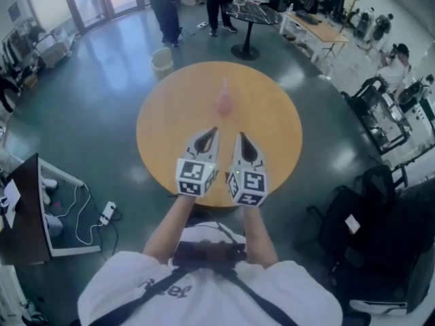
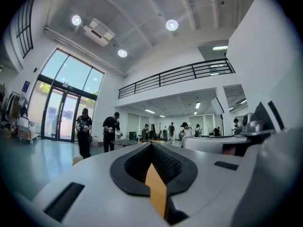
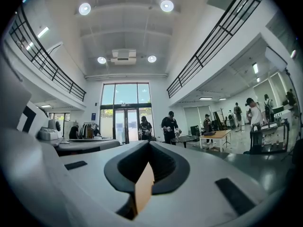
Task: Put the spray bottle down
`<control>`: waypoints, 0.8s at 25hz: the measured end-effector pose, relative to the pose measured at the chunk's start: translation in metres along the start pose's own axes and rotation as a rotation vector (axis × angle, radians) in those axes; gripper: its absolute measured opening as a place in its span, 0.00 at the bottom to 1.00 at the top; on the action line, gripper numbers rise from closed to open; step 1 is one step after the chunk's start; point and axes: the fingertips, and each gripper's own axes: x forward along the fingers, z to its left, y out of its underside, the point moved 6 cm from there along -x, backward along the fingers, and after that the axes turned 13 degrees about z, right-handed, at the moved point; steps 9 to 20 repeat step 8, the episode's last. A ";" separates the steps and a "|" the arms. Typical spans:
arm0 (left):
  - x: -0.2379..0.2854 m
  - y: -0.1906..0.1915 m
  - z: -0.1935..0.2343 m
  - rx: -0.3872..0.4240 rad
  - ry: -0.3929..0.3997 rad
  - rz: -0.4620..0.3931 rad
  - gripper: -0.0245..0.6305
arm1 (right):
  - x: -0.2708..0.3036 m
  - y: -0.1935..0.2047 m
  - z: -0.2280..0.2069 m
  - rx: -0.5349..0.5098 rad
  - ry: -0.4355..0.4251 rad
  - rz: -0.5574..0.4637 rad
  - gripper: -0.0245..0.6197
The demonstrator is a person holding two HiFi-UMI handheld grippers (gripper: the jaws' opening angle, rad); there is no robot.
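- spray bottle (image 1: 224, 100), middle of round table (image 1: 163, 134): pink smear, too blurred for shape, nozzle or label
- table's near rim: partly covered by left gripper (image 1: 213, 132) and right gripper (image 1: 241, 136)
- hands: hidden behind the grippers' marker cubes, forearms only
- people (image 1: 166, 12) beyond table's far side: upper bodies cut by top edge
- dark cabinet (image 1: 24, 209) left of table: cut by left edge
- black chair (image 1: 380, 236) right of table: cut by right edge, form unclear
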 end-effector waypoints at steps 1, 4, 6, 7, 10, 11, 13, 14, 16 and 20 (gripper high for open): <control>-0.001 -0.001 -0.003 0.005 0.002 -0.002 0.05 | -0.001 -0.001 -0.001 -0.002 0.001 -0.004 0.06; -0.007 -0.004 -0.007 0.009 -0.002 -0.016 0.05 | -0.004 -0.005 -0.003 -0.003 0.006 -0.025 0.06; -0.011 0.000 -0.009 0.006 -0.003 -0.013 0.05 | -0.009 -0.005 -0.002 0.004 0.011 -0.035 0.06; -0.014 0.004 -0.009 0.003 -0.003 -0.009 0.05 | -0.012 -0.004 -0.001 0.008 0.014 -0.036 0.06; -0.017 0.008 -0.009 0.000 -0.004 -0.005 0.05 | -0.015 -0.003 0.000 0.012 0.017 -0.036 0.06; -0.017 0.008 -0.009 0.000 -0.004 -0.005 0.05 | -0.015 -0.003 0.000 0.012 0.017 -0.036 0.06; -0.017 0.008 -0.009 0.000 -0.004 -0.005 0.05 | -0.015 -0.003 0.000 0.012 0.017 -0.036 0.06; -0.017 0.008 -0.009 0.000 -0.004 -0.005 0.05 | -0.015 -0.003 0.000 0.012 0.017 -0.036 0.06; -0.017 0.008 -0.009 0.000 -0.004 -0.005 0.05 | -0.015 -0.003 0.000 0.012 0.017 -0.036 0.06; -0.017 0.008 -0.009 0.000 -0.004 -0.005 0.05 | -0.015 -0.003 0.000 0.012 0.017 -0.036 0.06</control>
